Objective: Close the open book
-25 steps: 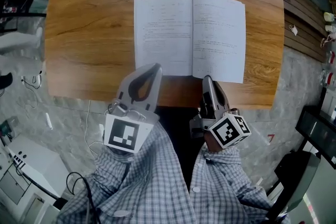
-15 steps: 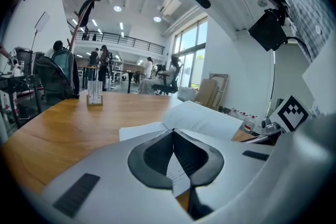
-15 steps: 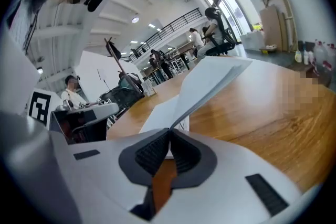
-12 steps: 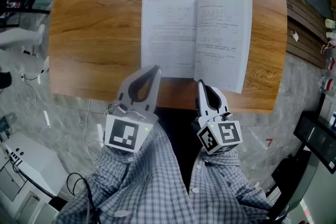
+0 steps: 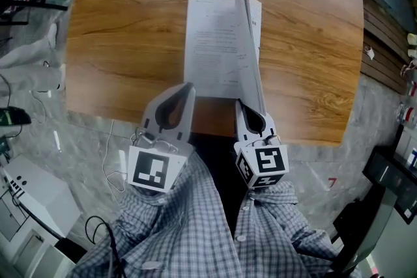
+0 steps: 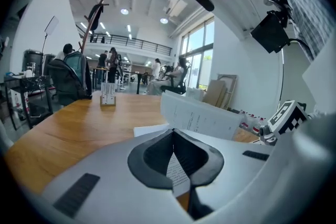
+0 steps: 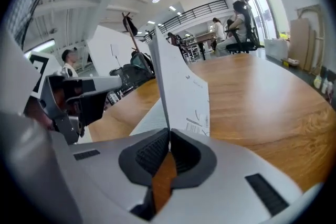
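Book (image 5: 212, 49) lies on the wooden counter (image 5: 130, 23), spine pointing away from the person.

- Left half (image 5: 207, 58) of the book: flat on the counter, print side up.
- Right half (image 5: 249, 42) of the book: raised on edge, about upright over the spine, leaning slightly toward the left half.
- Right claw (image 5: 244, 106): at the book's near edge, just by the spine. In the right gripper view the jaws are clamped on the bottom edge of the raised half (image 7: 176, 78), with paper running straight up out of the tips (image 7: 169, 134).
- Left claw (image 5: 187, 89): at the near edge of the book's left half. In the left gripper view the jaws (image 6: 173, 132) are together with nothing between them, and printed page shows beyond. Whether the tips press on the paper I cannot tell.

Progress, as judged: about halfway. The right half is lifted but not yet folded over. What is left is to carry it across onto the left half, lower it flat, and release.
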Available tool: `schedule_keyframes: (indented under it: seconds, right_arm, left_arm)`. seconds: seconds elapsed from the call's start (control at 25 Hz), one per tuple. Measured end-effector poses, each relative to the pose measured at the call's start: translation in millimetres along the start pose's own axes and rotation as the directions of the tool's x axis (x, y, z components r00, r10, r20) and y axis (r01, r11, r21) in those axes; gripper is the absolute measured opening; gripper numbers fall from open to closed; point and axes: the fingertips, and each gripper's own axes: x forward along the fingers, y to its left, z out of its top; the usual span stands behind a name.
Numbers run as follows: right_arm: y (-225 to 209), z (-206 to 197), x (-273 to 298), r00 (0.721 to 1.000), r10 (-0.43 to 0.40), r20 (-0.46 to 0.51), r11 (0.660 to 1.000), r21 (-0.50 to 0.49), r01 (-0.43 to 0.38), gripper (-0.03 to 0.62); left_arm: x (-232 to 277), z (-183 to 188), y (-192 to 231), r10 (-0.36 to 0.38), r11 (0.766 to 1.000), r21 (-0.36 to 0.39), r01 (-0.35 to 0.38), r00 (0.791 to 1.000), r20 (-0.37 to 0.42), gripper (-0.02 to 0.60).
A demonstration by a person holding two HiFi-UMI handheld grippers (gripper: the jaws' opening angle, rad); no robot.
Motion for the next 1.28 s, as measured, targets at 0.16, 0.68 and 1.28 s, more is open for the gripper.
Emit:
schedule_keyframes:
  seconds: [0.16,0.68,1.28]
  right_arm:
    - [9.4,-4.9,11.7,0.996,-0.023,-0.088,0.978,-0.209,0.004,0.026]
    - [17.2,-25.5,28.8,0.974,-0.005,-0.228,0.92,-0.383,-0.085,0.057]
    - [-8.8,53.7,-23.9,0.999,0.017,0.029,0.973,-0.231,-0.009,0.04]
  left_arm:
    - [-6.1,-4.0,9.8,0.03,1.0,0.001,-0.03,1.0,-0.008,0.009]
    - [-21.5,-14.8,25.7,0.102,0.994,-0.033,-0.102,0.995,-0.004,0.009]
    - [-9.2,28.3,1.7,0.062,0.998,-0.017,-0.06,0.994,0.09,0.009]
